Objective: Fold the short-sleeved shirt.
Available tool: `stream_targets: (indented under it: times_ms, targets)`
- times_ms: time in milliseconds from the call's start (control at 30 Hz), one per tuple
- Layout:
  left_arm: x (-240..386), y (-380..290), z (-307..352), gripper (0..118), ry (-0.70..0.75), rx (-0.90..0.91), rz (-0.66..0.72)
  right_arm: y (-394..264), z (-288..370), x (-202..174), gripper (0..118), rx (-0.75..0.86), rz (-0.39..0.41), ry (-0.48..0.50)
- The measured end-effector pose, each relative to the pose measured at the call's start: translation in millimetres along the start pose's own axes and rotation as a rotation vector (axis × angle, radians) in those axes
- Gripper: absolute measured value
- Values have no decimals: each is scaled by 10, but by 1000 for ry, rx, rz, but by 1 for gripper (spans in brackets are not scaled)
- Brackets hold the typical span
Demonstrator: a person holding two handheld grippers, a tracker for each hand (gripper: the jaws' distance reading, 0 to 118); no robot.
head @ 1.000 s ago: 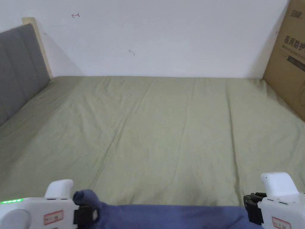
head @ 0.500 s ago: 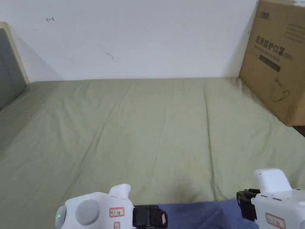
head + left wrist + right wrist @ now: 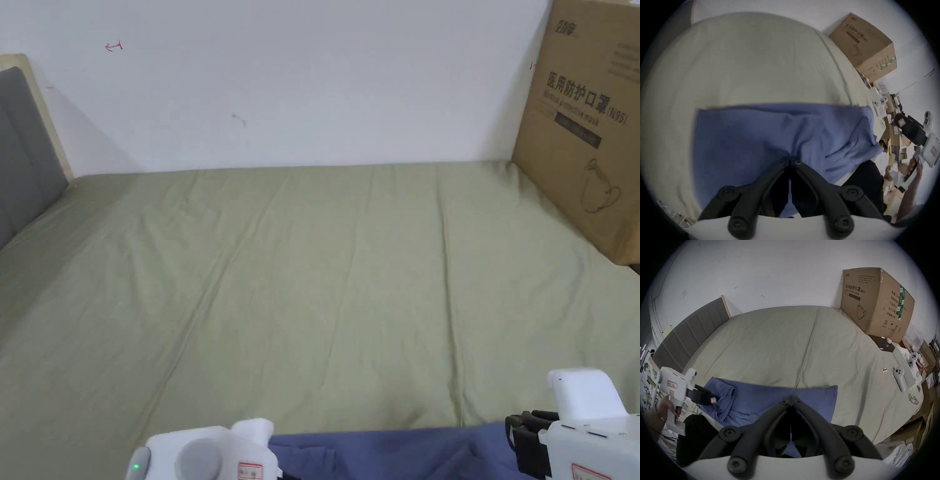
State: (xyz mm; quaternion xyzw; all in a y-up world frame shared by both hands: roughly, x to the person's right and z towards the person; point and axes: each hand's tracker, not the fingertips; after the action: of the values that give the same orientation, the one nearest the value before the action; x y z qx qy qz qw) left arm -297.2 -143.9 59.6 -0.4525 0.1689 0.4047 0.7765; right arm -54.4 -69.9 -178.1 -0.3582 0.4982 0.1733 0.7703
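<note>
A blue short-sleeved shirt [image 3: 387,453] lies flat across the near edge of the bed, a wide band in the left gripper view [image 3: 753,138] and the right gripper view [image 3: 769,399]. My left gripper [image 3: 790,160] is shut on the shirt, and creases in the cloth run to its tips. From the right gripper view, the left gripper [image 3: 713,400] sits at the bunched left end. My right gripper [image 3: 791,396] is shut on the shirt near its right end, by the far hem. Its black jaws [image 3: 524,442] meet the raised cloth corner at the lower right.
The bed's green sheet [image 3: 312,281] stretches back to a white wall. A large cardboard box [image 3: 594,137] stands at the back right and a grey headboard [image 3: 25,150] on the left. White controllers [image 3: 899,378] and glasses [image 3: 913,400] lie by the bed's right edge.
My left gripper has travelled right along the near edge with the sleeve end, which no longer sticks up at the left. The right gripper has barely moved. The head camera has panned.
</note>
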Motion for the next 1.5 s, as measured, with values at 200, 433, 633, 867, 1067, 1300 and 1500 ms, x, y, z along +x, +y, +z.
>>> stream_targets:
  times_ms: [200,433,633,867,1067,1300,1500]
  targets:
    - [210,36,-167,2,-37,25,-8,-19,3,31,0,-12,0,-6]
    - [52,85,38,3,-240,11,54,0,5,46,0,-1,-20,9]
    - [-736,56,759,3,-352,248,186,4,-24,18,0,-2,-9,18]
    - [-1579,-26,1031,49,-394,238,249,14,4,-84,0,6,10,15]
    - [-1944,-88,675,118,-537,204,365,53,10,-122,0,-10,11,12]
    - [-2024,-96,-36,118,-874,62,392,51,-32,-155,0,-46,52,-5]
    - [-2213,-36,-247,7,-526,61,384,44,-105,-206,0,-61,68,2]
